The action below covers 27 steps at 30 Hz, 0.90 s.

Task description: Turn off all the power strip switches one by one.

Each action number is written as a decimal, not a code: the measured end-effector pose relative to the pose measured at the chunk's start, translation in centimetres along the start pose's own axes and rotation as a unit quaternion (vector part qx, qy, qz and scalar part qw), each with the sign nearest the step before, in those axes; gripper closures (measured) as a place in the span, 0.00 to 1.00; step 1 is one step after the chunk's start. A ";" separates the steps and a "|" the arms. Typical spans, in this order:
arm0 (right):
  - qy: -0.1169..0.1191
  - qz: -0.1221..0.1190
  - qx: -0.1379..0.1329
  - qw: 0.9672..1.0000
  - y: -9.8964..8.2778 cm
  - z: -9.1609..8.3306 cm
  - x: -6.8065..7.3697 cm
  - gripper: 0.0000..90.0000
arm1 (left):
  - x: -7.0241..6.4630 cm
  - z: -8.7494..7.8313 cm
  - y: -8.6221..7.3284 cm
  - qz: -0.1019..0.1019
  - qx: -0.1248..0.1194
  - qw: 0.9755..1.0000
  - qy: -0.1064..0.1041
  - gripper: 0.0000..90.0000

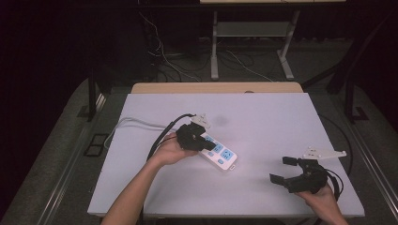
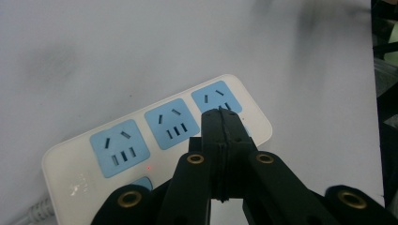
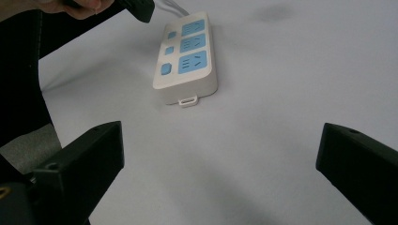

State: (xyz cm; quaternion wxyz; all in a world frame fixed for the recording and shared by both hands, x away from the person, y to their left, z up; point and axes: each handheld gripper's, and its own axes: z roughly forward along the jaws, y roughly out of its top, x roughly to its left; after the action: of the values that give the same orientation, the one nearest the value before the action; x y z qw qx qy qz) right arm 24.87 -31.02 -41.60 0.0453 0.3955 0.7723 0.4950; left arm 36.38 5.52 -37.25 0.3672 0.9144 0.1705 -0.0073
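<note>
A white power strip (image 1: 220,156) with three blue sockets lies slanted near the middle of the white table (image 1: 263,117). Its white cord (image 1: 133,123) runs off to the left. My left gripper (image 1: 204,141) hovers over the strip's left end, shut with nothing in it. In the left gripper view its jaws (image 2: 224,118) press together just above the blue socket nearest the strip's (image 2: 141,136) far end. My right gripper (image 1: 281,169) rests near the front right corner, open and empty. In the right gripper view its jaws (image 3: 220,140) stand wide apart, with the strip (image 3: 187,61) farther off.
The table's front edge (image 1: 225,216) lies close to both forearms. A wooden strip (image 1: 216,87) borders the far side. Beyond it are a metal desk frame (image 1: 215,47) and loose cables (image 1: 169,61) on the dark floor.
</note>
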 end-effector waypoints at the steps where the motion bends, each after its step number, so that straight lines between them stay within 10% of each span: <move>1: 0.000 0.000 0.000 1.000 0.0 0.0 0.0 0.01 | 0.1 -0.1 0.0 0.000 0.001 1.000 0.000 0.99; 27: -0.002 -0.003 0.003 1.000 0.0 0.0 0.0 0.01 | 1.4 2.0 -0.5 0.005 0.038 0.999 0.000 0.99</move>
State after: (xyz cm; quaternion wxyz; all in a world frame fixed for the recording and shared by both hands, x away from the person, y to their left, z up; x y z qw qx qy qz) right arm 24.84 -31.07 -41.60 0.0471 0.3946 0.7747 0.4918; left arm 37.80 4.93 -39.21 0.3326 0.9283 0.1657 -0.0118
